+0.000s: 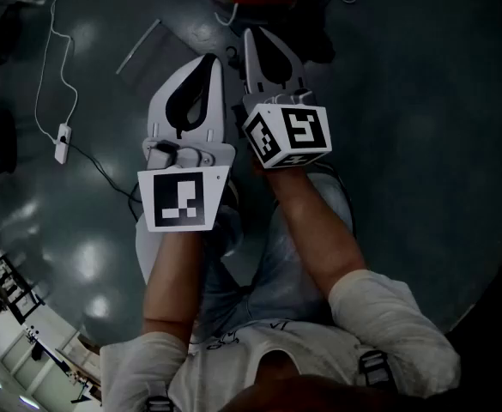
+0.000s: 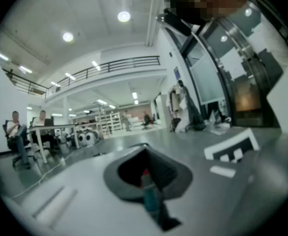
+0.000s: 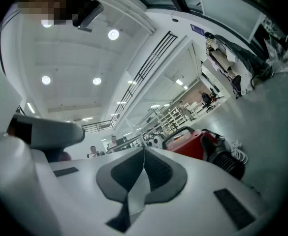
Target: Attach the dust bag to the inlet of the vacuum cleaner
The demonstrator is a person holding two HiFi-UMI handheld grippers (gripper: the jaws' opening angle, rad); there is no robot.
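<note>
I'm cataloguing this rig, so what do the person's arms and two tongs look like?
The left tongs and right tongs are white tapered shells with dark teardrop-shaped insets. Each carries a cube with black-and-white square markers, left cube, right cube. The arms show white short sleeves.

A white cable runs across the gray floor to a small white adapter.
</note>
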